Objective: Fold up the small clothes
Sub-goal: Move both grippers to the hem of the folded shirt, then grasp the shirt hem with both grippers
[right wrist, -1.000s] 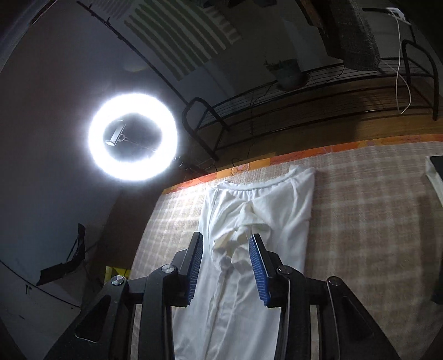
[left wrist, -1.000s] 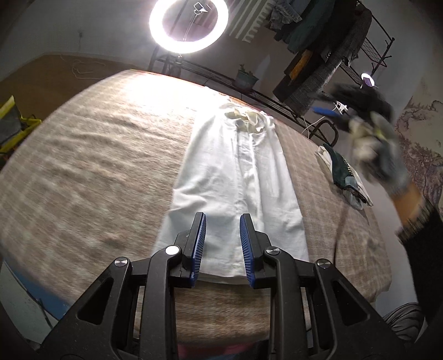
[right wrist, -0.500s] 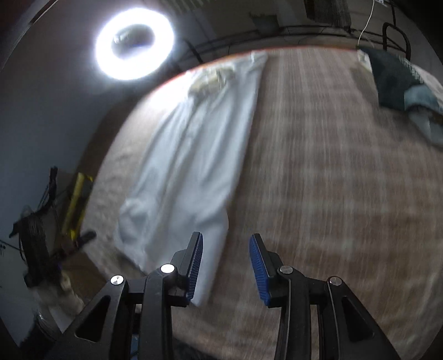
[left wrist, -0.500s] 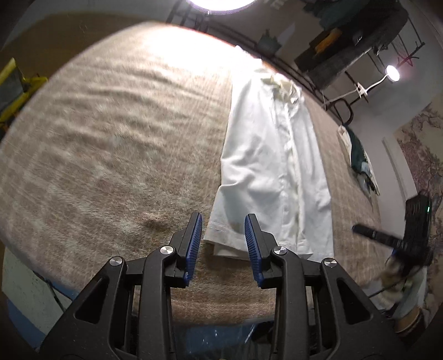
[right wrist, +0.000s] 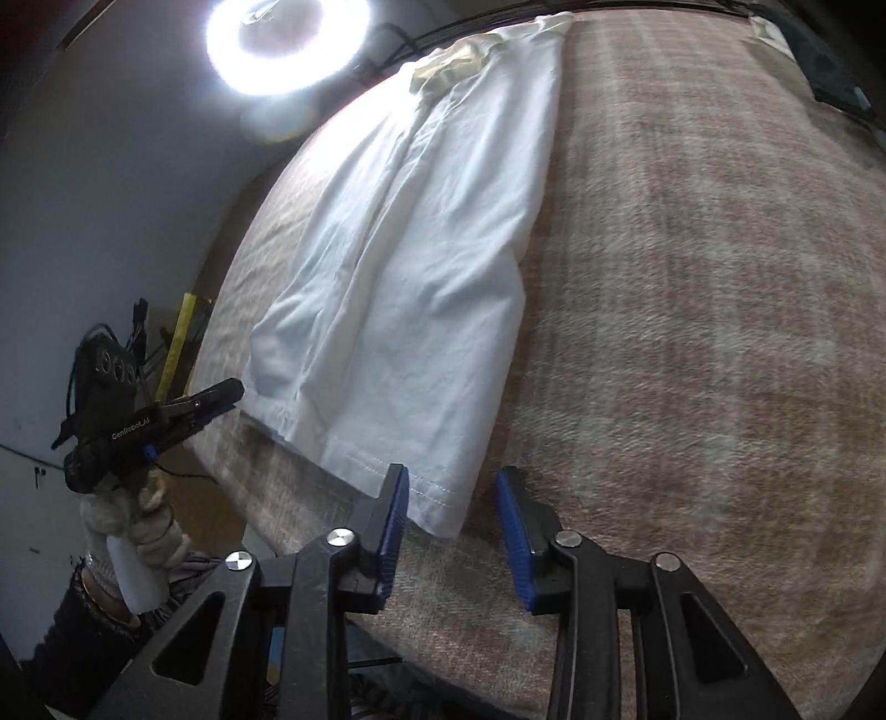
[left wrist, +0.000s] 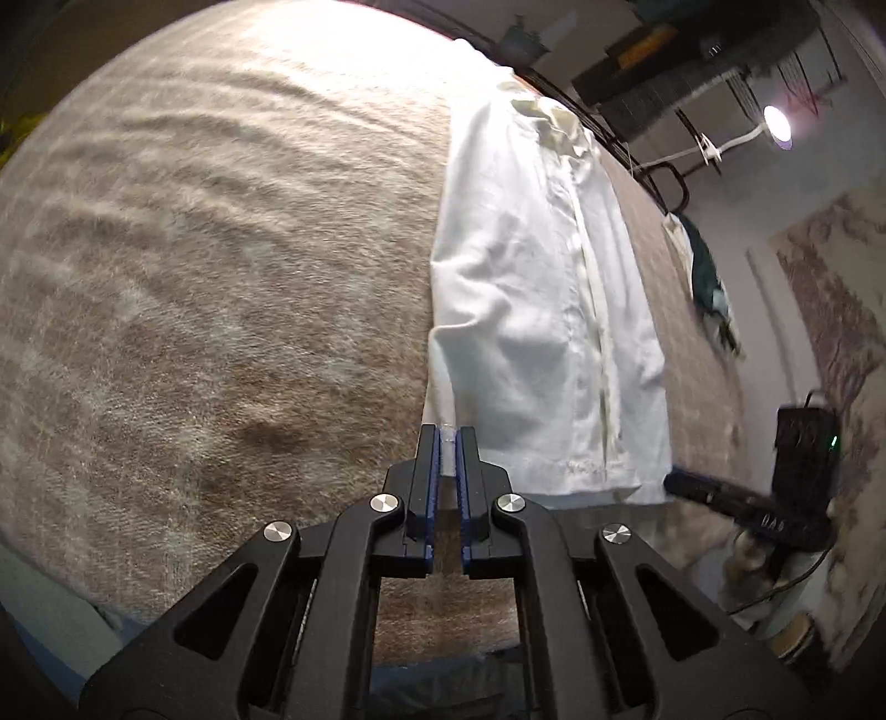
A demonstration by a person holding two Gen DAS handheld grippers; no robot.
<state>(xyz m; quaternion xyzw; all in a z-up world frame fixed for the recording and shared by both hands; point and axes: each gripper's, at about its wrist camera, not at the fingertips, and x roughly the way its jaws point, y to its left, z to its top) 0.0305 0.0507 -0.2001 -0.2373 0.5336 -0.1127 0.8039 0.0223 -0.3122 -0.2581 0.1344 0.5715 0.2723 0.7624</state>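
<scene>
From my left wrist camera, the brown checked blanket point(left wrist: 210, 288) fills the left side of the tabletop, rumpled into low ridges. Right of it lies the white garment point(left wrist: 531, 310), stretched out long and flat, its hem nearest me. My left gripper point(left wrist: 448, 437) is pinching the near left corner of that hem; a sliver of white cloth shows between the blue pads point(left wrist: 429, 471). Further right a dark green cloth point(left wrist: 706, 266) sits by the far edge, and only this view catches the small lamp point(left wrist: 775, 124). My right gripper point(left wrist: 698, 487) pokes in at the lower right, blurred.

Over on the right wrist camera, I see my left hand point(right wrist: 133, 531) gripping its tool at far left, something the other view can't show. The ring light point(right wrist: 288, 39) glares above. The garment point(right wrist: 421, 266) runs up the middle, and my right gripper point(right wrist: 451, 498) hangs spread wide, straddling the near right corner of the hem without closing on it.
</scene>
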